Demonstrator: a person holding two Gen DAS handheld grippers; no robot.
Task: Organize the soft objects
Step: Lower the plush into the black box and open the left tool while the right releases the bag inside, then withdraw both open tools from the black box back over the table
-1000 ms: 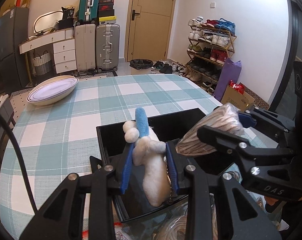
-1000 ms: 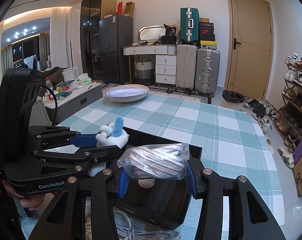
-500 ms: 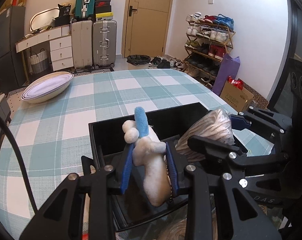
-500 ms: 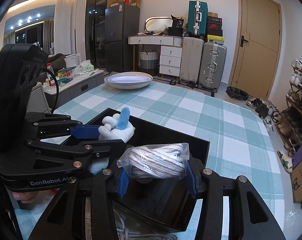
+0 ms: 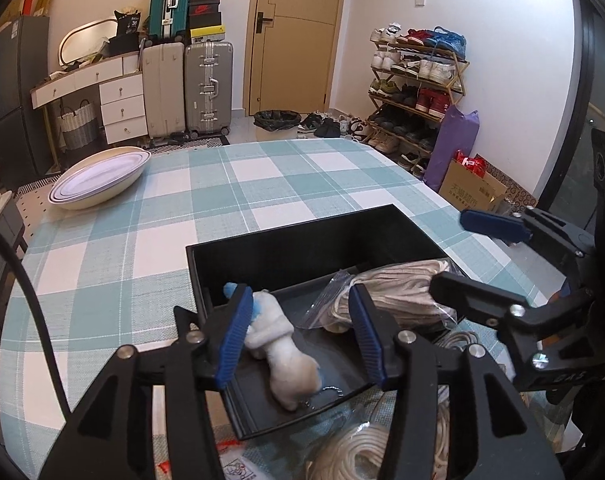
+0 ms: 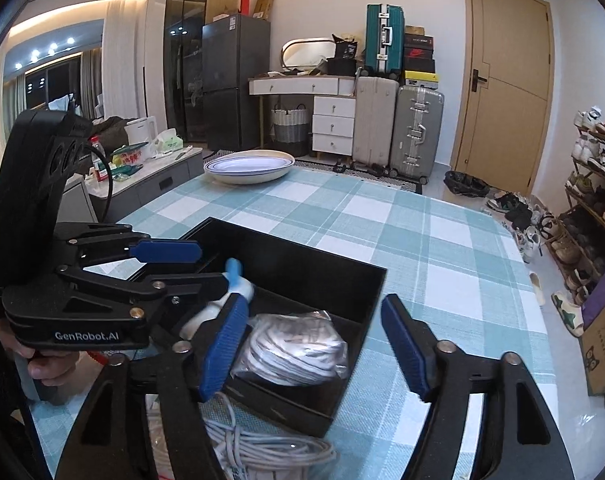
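You can read "GenRobot.AI" in white on the black body of your left tongs (image 6: pixel 226 280); other print is too small to make out.

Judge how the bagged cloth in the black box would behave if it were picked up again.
The bagged cloth would probably squash and sag, since it looks like soft folded fabric. Its glossy, wrinkled plastic may slide between the fingers. It seems light and unlikely to roll.

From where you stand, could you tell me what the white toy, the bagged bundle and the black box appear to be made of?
White toy: fuzzy plush fabric, matte, with a blue tuft; a small metal chain shows at one end.
Bagged bundle: striped woven cloth, it seems, inside a clear glossy plastic bag that crinkles and reflects light.
Black box: smooth, rigid walls with a slight sheen, probably plastic or coated board.
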